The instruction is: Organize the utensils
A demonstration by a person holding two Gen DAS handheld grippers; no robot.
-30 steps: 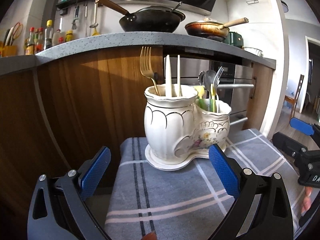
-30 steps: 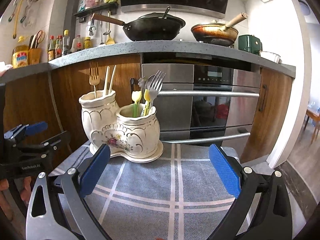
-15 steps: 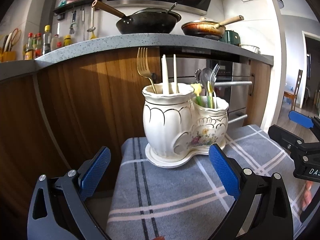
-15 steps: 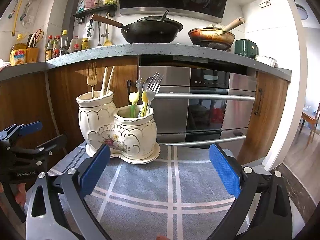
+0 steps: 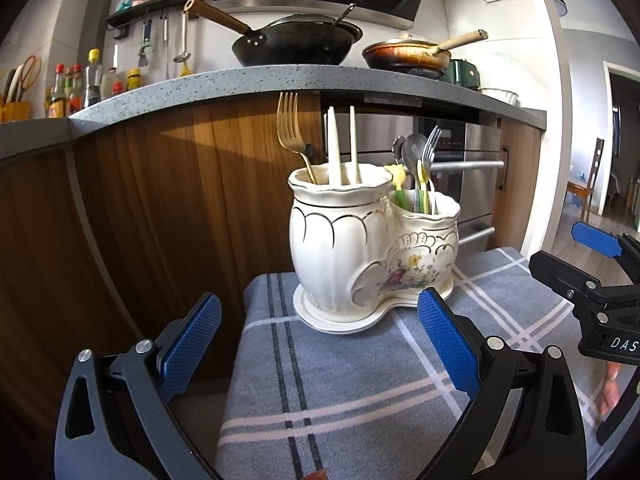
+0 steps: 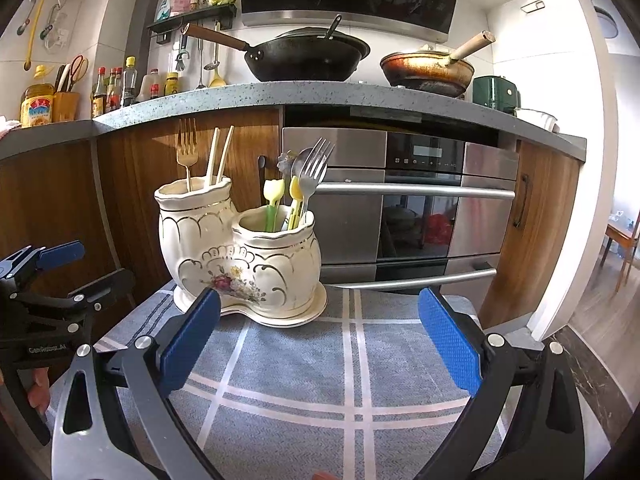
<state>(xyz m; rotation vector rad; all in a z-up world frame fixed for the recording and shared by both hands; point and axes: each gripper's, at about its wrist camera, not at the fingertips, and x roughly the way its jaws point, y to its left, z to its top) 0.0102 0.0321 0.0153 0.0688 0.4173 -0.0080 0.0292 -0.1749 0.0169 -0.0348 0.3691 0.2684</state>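
Cream porcelain, a twin-pot holder (image 5: 372, 248) stands at the far edge of the grey plaid-clothed counter (image 6: 352, 364). Its taller pot holds a gold fork (image 5: 289, 128) and pale chopsticks (image 5: 340, 144); the shorter holds a steel fork (image 6: 316, 172), a spoon and small coloured picks. Left gripper (image 5: 316, 344) and right gripper (image 6: 318, 344) hover with jaws wide, empty. Sorting looks either complete or pending; I can't tell.

Ahead of the left gripper (image 5: 318, 342), the ceramic holder (image 5: 360, 240) hides the lower ends of the gold fork (image 5: 290, 128), chopsticks (image 5: 340, 140) and spoon (image 5: 414, 150). The right gripper (image 6: 320, 344) is cut off by the left view's right edge.
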